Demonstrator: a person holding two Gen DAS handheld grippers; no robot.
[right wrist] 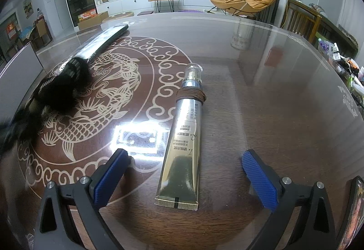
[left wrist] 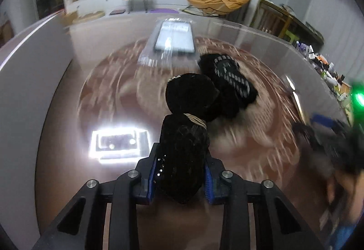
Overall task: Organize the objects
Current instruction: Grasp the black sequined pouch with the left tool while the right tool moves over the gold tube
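Observation:
My left gripper (left wrist: 180,172) is shut on the near end of a black furry item (left wrist: 184,152). A gold thread band is wound round the item. Its far lobes, one with pale stitching (left wrist: 229,77), trail onto the table. The same furry item (right wrist: 63,88) lies at the left of the right wrist view, partly blurred. My right gripper (right wrist: 186,176) stands open just above a gold tube (right wrist: 184,143). The tube lies lengthwise between the blue pads (right wrist: 259,179), which do not touch it. It has a clear cap and a brown band (right wrist: 191,96) round its neck.
The round brown table (right wrist: 273,113) has a glossy top with a pale fish pattern. A flat device in clear plastic (left wrist: 174,38) lies beyond the furry item. A phone (right wrist: 355,211) sits at the right edge. A white panel (left wrist: 34,81) stands to the left.

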